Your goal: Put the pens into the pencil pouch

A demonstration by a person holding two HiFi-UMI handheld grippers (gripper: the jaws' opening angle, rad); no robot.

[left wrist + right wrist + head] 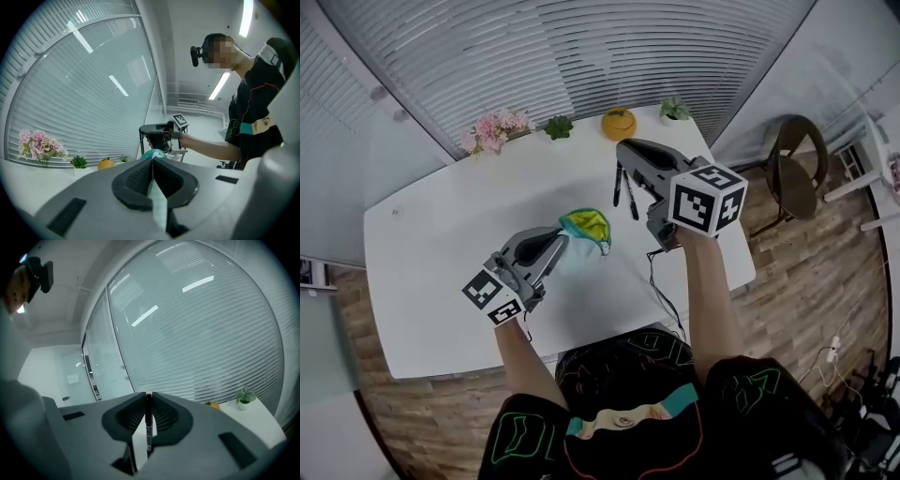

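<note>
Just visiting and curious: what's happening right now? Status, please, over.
Left gripper shut on the pouch edge. Right gripper shut on a black pen, above the table. Pouch mouth open, nothing blocking it.

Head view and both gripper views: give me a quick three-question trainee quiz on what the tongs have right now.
1. True or false: the right tongs are empty.
2. The left tongs are shut on: A the pencil pouch; B a marker; C nothing.
3. Fill in: on the table, the orange ornament stands between two small green ____.
Key: 1 false, they grip a black pen. 2 A. 3 plants.
</note>
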